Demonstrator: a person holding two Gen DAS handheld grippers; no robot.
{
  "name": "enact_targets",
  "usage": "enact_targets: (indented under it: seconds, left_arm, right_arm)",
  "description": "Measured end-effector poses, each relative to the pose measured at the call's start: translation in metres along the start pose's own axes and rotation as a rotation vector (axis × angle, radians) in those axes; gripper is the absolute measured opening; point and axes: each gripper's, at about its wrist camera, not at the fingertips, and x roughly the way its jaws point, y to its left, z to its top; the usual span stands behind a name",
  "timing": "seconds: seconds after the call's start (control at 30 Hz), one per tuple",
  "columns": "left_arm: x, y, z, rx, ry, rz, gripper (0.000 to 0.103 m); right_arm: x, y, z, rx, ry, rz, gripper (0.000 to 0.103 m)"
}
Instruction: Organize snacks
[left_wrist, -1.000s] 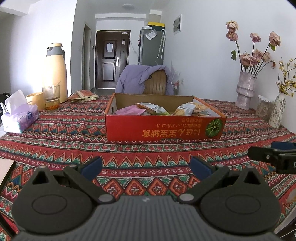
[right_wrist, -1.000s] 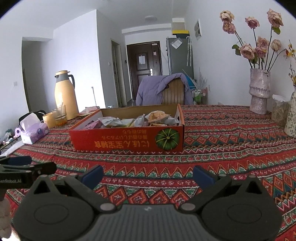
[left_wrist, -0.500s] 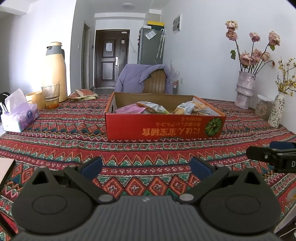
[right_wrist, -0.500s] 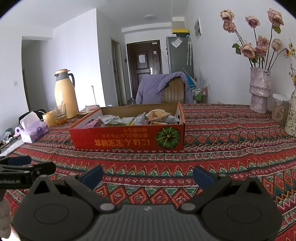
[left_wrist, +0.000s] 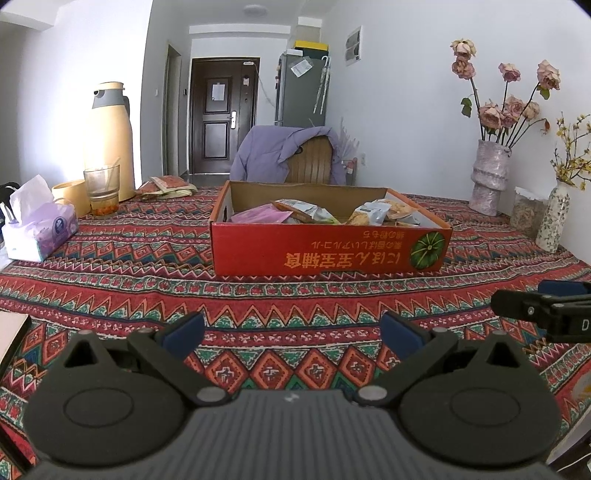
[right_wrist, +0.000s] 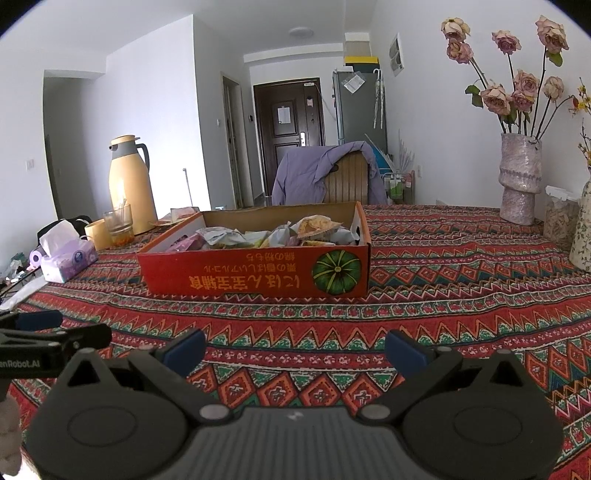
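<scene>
Where the box (left_wrist: 328, 254) wall rises, snacks (left_wrist: 310, 214) half-hidden.

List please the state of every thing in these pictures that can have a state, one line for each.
left gripper: open, holds nothing, above the tablecloth.
right gripper: open, holds nothing.
cardboard box: open on top, snack packets inside.
thermos: upright, lid on.
glass: upright, a little drink at the bottom.
tissue box: one tissue pulled up.
door: shut.
</scene>
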Motion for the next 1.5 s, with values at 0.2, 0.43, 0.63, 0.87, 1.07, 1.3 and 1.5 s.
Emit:
enact_targets:
  seconds: [0.2, 0.43, 0.63, 0.87, 1.07, 1.3, 1.5]
  left_arm:
    - [-0.0002, 0.0, -0.0006, 0.001, -0.004, -0.002, 0.103]
    - [0.0001, -0.0007, -0.0017, 0.002, -0.004, -0.003, 0.103]
    - [-0.0001, -0.0006, -0.0016, 0.002, -0.003, -0.003, 0.103]
    - [-0.0007, -0.0012, -0.002, 0.002, -0.004, -0.003, 0.103]
    - [-0.0011, -0.0015, -0.0021, 0.002, -0.005, -0.004, 0.103]
    - [-0.0016, -0.0013, -0.0029, -0.003, -0.002, -0.006, 0.103]
    - [-0.0034, 0.0009, -0.004, -0.011, -0.02, -0.016, 0.103]
  right_arm:
    - [0.0003, 0.0002, -0.0009, -0.003, 0.001, 0.0, 0.103]
    - [0.0006, 0.0009, -0.0029, -0.002, 0.003, -0.001, 0.103]
    - [0.0012, 0.0007, -0.0027, -0.002, 0.004, -0.001, 0.103]
    - [0.0013, 0.0007, -0.0025, -0.002, 0.004, -0.001, 0.103]
    - [0.0013, 0.0008, -0.0028, -0.002, 0.004, -0.002, 0.103]
    - [0.0013, -0.0004, -0.0039, -0.002, 0.007, -0.002, 0.103]
    - [0.0012, -0.0011, -0.0046, -0.002, 0.01, -0.002, 0.103]
